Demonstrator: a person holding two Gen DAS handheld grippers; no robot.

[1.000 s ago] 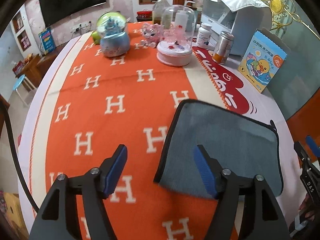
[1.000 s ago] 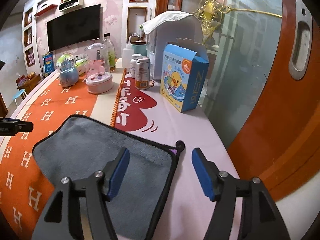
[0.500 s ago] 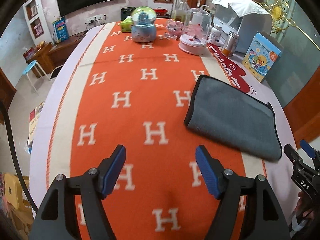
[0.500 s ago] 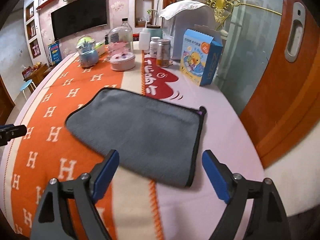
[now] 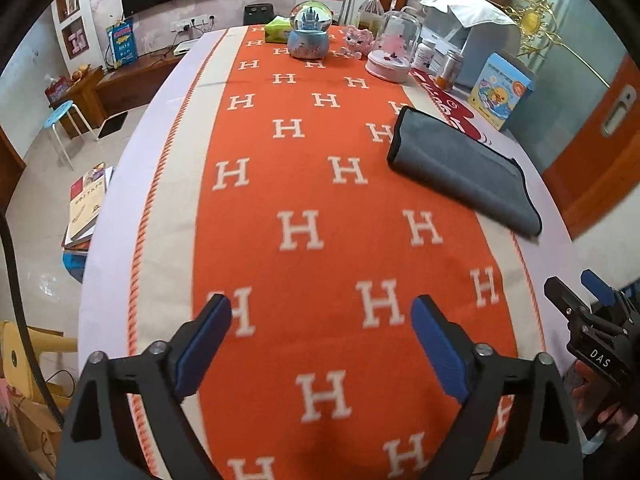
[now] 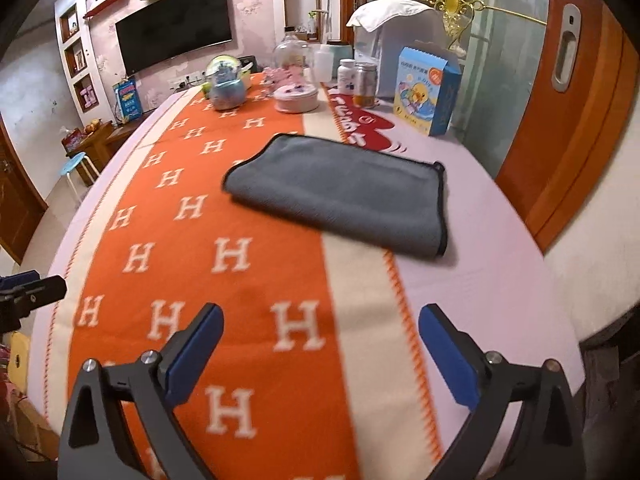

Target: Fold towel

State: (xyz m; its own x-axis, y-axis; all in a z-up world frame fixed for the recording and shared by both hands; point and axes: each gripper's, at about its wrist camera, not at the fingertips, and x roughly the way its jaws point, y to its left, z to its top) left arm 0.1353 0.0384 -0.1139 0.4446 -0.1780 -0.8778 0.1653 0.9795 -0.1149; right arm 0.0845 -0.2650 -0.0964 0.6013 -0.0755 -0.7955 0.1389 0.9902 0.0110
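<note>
The grey towel (image 6: 340, 196) is lying folded on the counter (image 6: 480, 280), beyond both hand-held grippers, long axis crosswise. The right hand-held gripper (image 6: 320, 344) is sitting nearer it, released; the left hand-held gripper (image 5: 320, 336) is gaping too. Only the right view is showing the towel's hanging loop.

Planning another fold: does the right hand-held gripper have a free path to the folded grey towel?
Probably yes: the right hand-held gripper is open, with only bare orange tablecloth between it and the folded grey towel.
</note>
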